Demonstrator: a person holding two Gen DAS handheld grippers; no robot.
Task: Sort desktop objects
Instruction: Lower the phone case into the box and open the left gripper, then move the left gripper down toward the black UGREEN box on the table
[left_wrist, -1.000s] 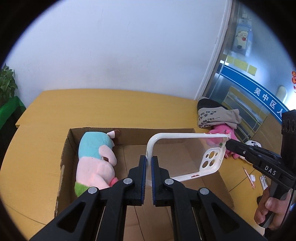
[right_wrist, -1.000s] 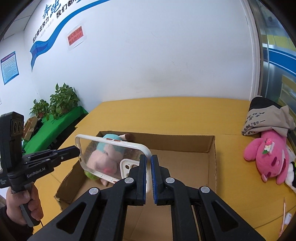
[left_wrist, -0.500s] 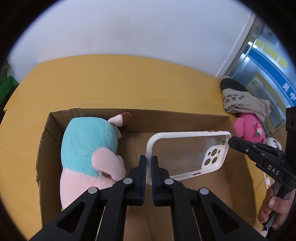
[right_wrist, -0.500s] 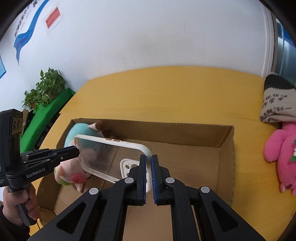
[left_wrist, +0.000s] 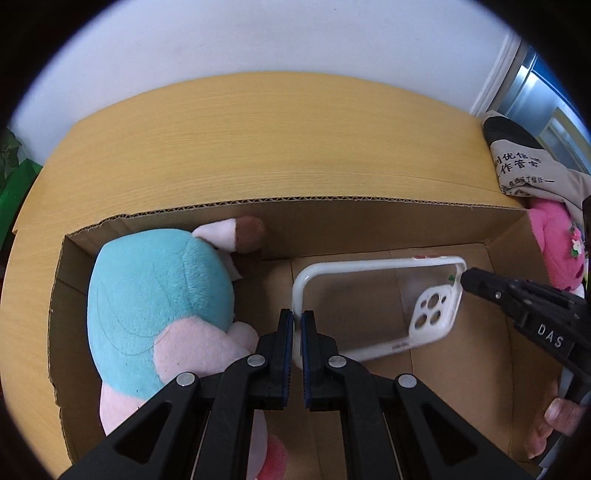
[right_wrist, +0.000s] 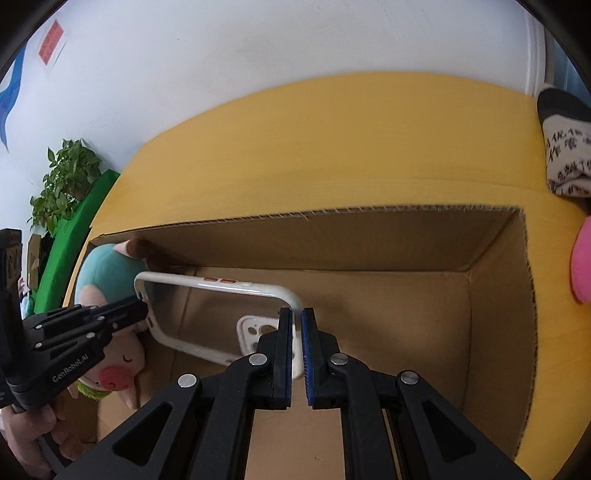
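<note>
I held the clear phone case (left_wrist: 380, 302) with both sets of jaws, inside the open cardboard box (left_wrist: 332, 210) that stood on the yellow bench (left_wrist: 258, 140). My left gripper (left_wrist: 297, 325) was clenched on the white rim at one short end of the case, and my right gripper (right_wrist: 297, 325) was clenched on the rim at the other end, the end with the camera cut-out. In the left wrist view the right gripper's tip met the case at about 3 o'clock; in the right wrist view the left gripper's tip met it at about 9 o'clock. The case hung roughly level between them, over the bare floor of the box; whether it touched the cardboard I could not tell. A teal and pink plush toy (left_wrist: 155, 302) lay in the box at 9 o'clock of the case, just beside it. Outside the box, at 3 o'clock on the bench, sat a pink plush toy (left_wrist: 554, 240), and past it at 2 o'clock a folded cloth with printed characters (left_wrist: 524, 166). A green potted plant (right_wrist: 62, 177) stood off the bench at 9 o'clock in the right wrist view.
</note>
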